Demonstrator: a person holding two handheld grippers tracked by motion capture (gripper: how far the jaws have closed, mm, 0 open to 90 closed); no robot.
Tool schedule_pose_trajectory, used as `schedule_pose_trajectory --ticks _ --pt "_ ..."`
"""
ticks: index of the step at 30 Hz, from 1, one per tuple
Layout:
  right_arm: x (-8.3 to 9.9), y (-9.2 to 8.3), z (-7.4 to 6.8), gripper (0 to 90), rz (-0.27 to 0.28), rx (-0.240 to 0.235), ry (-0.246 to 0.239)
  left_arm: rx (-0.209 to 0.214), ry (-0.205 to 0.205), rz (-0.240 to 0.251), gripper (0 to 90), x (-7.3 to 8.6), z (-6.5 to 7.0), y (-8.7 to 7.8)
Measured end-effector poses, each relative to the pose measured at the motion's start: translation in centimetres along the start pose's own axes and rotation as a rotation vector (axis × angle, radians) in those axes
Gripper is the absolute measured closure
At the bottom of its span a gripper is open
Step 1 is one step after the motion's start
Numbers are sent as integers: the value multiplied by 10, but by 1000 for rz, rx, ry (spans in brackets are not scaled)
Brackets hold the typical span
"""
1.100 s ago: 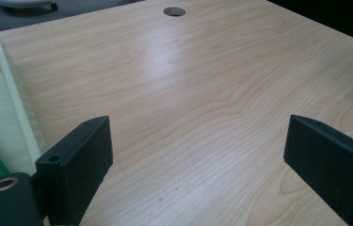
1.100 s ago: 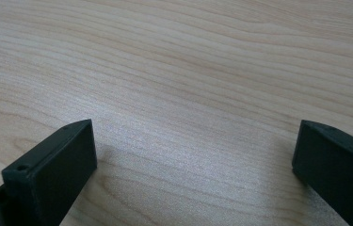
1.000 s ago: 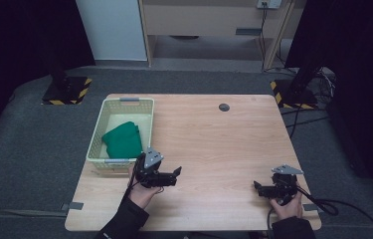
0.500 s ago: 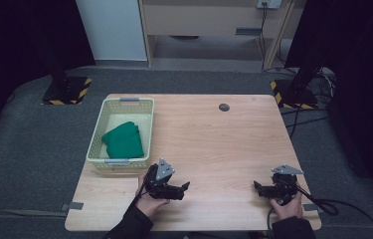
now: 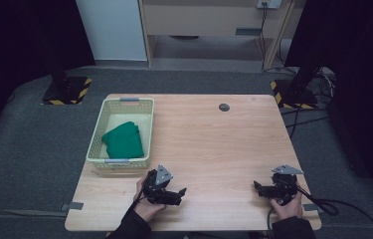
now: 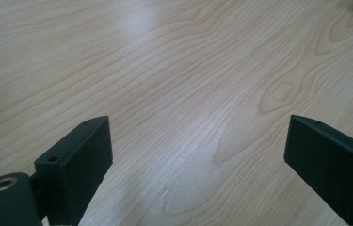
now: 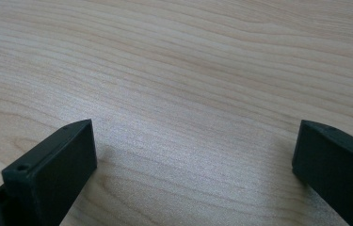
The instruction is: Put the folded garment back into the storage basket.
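A pale yellow basket [image 5: 96,135] stands at the table's left side with a folded green cloth [image 5: 123,140] inside it. My left gripper [image 5: 180,194] rests low over the wood near the front edge, just below and right of the basket, pointing right. Its jaws stand wide apart over bare wood in the left gripper view, gripper midpoint [image 6: 197,160]. My right gripper [image 5: 257,188] sits at the front right corner, pointing left. Its jaws are also spread wide with nothing between them, gripper midpoint [image 7: 195,165].
The light wooden table [image 5: 214,144] has a small round dark grommet [image 5: 224,107] near its far edge. A cable [image 5: 323,205] trails from the right gripper off the table's right corner. Grey carpet surrounds the table, with black stand bases on both sides.
My left gripper has moved away from the basket's front edge, toward the near edge and slightly right, and has turned to point right. The right gripper has stayed in place.
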State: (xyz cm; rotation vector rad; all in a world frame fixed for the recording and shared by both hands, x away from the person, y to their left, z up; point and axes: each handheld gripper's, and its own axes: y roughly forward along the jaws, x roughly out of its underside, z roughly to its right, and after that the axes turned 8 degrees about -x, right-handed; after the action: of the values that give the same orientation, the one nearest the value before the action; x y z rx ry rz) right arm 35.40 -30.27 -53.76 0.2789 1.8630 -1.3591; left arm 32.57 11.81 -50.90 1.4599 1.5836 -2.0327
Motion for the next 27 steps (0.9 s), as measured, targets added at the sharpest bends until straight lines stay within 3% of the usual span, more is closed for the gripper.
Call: schedule_pose_trajectory --ticks 15,27 --pt "0 0 0 3 0 0 1 -55 -74 -48 69 30 -25 -11" --pt "0 0 0 3 0 0 0 -90 -98 -58 60 39 -36 -17"
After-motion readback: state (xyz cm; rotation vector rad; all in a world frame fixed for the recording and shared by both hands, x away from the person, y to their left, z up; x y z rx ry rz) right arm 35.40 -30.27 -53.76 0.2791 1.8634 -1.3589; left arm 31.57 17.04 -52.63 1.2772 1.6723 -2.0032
